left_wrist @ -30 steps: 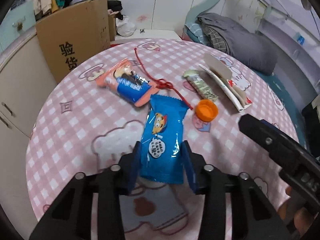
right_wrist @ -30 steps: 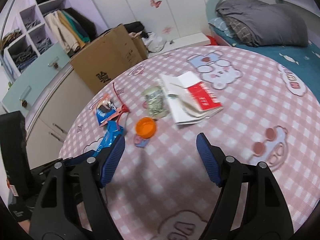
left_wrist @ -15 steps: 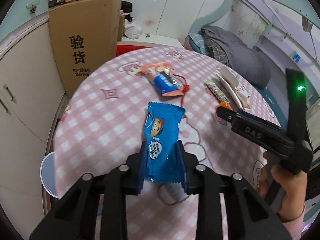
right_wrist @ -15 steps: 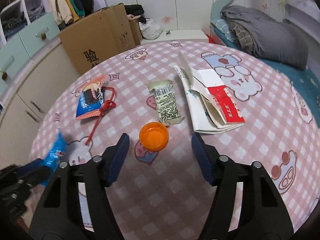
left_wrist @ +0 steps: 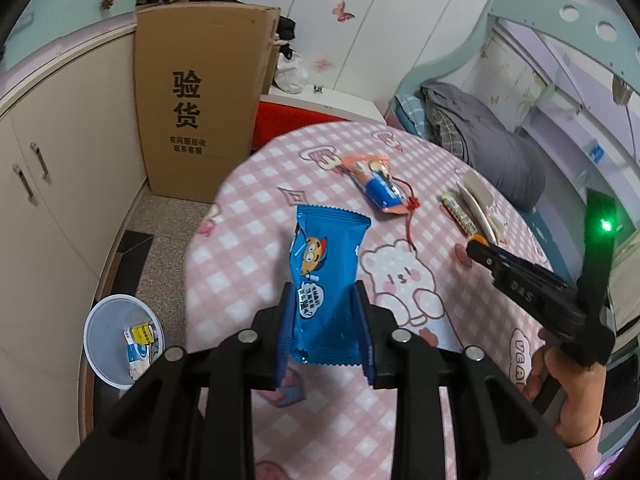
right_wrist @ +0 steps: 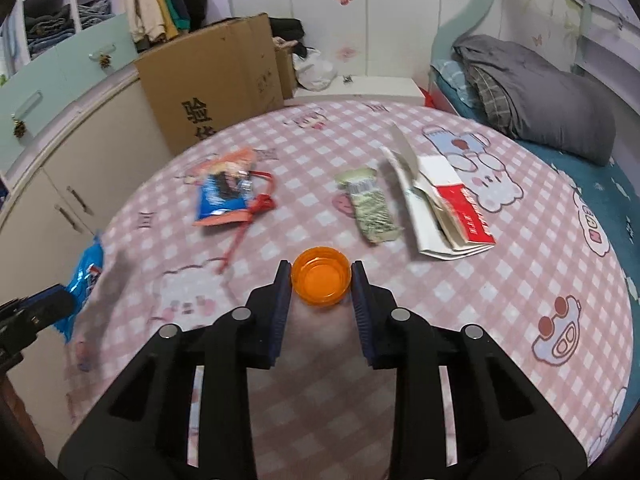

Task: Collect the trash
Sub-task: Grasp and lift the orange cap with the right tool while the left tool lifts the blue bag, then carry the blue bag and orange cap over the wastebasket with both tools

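Observation:
My left gripper (left_wrist: 325, 312) is shut on a blue snack wrapper (left_wrist: 326, 280) and holds it above the left edge of the pink checked table (left_wrist: 248, 248). My right gripper (right_wrist: 321, 280) is shut on an orange bottle cap (right_wrist: 321, 282) that sits on the table. An orange-and-blue wrapper (right_wrist: 226, 194) with a red string (right_wrist: 256, 208), a green wrapper (right_wrist: 370, 210) and a torn white-and-red carton (right_wrist: 444, 204) lie further back on the table. A white trash bin (left_wrist: 120, 344) with some trash in it stands on the floor at lower left.
A tall cardboard box (left_wrist: 196, 100) stands beyond the table's left edge, beside cream cabinets (left_wrist: 52, 176). A bed with grey bedding (right_wrist: 540, 92) is at the right. The right gripper also shows in the left wrist view (left_wrist: 480, 249).
My left gripper has lifted the blue wrapper and carried it left, so the trash bin came into view. My right gripper has moved forward and closed on the orange cap.

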`<act>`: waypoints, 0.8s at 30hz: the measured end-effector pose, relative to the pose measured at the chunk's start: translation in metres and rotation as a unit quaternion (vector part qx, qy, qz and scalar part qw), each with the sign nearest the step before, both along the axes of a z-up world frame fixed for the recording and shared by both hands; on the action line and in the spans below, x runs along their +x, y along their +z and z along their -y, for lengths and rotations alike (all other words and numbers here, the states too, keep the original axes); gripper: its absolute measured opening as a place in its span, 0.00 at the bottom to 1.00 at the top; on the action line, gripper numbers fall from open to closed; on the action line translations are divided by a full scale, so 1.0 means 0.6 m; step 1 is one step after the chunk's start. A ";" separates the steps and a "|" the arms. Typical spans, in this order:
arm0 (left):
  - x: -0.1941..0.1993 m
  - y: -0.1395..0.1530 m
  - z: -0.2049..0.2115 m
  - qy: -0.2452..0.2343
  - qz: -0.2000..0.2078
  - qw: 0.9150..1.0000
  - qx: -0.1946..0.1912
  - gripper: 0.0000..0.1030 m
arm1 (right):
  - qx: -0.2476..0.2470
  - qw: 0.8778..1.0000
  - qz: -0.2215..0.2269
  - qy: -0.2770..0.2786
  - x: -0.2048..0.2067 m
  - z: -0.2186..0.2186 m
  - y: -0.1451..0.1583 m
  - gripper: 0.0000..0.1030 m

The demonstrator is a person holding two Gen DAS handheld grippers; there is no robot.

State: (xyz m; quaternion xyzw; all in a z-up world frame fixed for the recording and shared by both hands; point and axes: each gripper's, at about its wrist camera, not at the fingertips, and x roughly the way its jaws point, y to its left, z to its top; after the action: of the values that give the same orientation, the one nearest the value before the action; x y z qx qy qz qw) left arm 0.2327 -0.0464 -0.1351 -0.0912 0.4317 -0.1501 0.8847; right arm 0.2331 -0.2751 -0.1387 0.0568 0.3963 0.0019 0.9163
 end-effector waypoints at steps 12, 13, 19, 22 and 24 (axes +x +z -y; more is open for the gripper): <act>-0.015 0.009 -0.139 0.065 0.013 0.997 -0.025 0.27 | 0.024 0.994 0.026 0.106 -0.007 -0.189 0.052 0.29; -0.016 0.007 -0.152 0.072 0.013 0.997 -0.026 0.27 | 0.026 0.993 0.025 0.115 -0.005 -0.206 0.051 0.29; -0.017 -0.016 -0.253 0.121 0.003 0.992 -0.033 0.27 | 0.031 0.983 0.012 0.179 0.008 -0.338 0.036 0.29; -0.016 -0.036 -0.309 0.147 -0.006 0.989 -0.032 0.27 | 0.040 0.976 0.000 0.212 0.018 -0.403 0.019 0.29; -0.013 -0.051 -0.345 0.165 -0.014 0.986 -0.031 0.27 | 0.042 0.973 -0.007 0.229 0.025 -0.442 0.007 0.29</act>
State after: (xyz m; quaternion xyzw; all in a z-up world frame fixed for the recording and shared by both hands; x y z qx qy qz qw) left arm 0.2246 0.1607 -0.1658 -0.1906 0.4187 -0.0144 0.8878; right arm 0.2481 -0.0101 -0.1346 0.0026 0.4044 0.2279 0.8857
